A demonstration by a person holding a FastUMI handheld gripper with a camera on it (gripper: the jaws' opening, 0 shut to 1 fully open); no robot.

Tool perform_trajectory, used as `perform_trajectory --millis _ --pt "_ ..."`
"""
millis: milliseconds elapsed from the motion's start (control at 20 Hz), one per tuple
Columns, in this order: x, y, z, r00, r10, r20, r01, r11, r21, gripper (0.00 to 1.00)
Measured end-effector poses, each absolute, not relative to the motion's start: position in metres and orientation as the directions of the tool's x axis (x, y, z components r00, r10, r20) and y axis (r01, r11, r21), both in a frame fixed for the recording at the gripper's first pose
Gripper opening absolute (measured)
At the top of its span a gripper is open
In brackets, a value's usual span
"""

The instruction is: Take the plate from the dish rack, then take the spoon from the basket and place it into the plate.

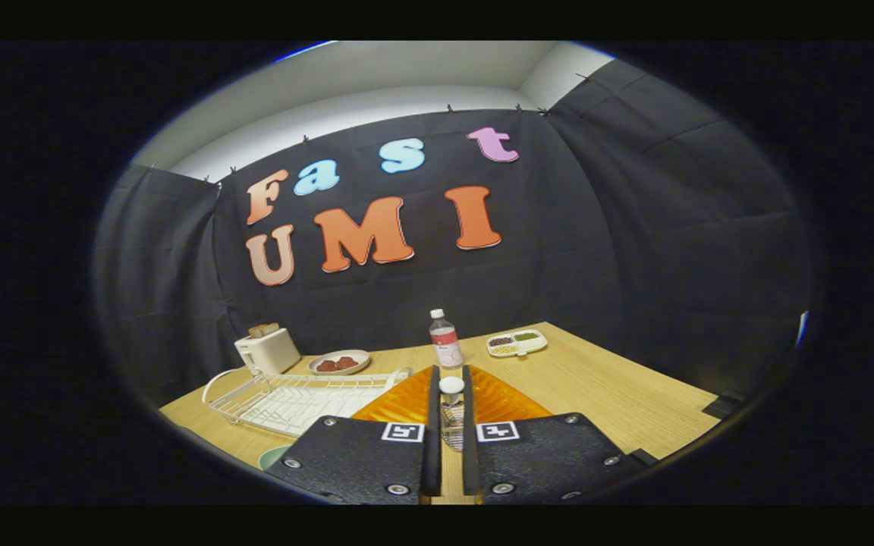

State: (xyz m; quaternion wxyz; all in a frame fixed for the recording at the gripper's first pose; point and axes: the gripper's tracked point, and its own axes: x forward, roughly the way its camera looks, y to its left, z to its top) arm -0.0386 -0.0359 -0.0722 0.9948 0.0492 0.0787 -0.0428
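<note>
So the tongs (450,394) are nearly pressed together, pinching what looks like the metal spoon (452,413) with a white knob at the top — it stands between the two fingers, long axis running straight along them. It hangs over the orange ribbed plastic basket (399,402) right under the tips. What the next move turns on: the pale green plate (276,455), just a sliver of rim, sits low and left of the tongs on the wooden tabletop (604,394), in front of the white wire dish rack (293,398) — so I'd guess a swing left and down.
</note>
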Motion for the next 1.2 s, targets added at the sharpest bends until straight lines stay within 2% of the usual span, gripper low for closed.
perform_trajectory --millis 400,900,1200 --pt "-0.063 0.017 -0.043 0.988 0.117 -0.103 -0.106 0.989 0.103 0.11" --pt "-0.09 0.085 -0.075 0.915 0.362 -0.178 -0.345 0.931 0.119 0.11" --pt "-0.097 0.112 -0.112 0.857 0.45 -0.25 -0.419 0.892 0.17 0.11"
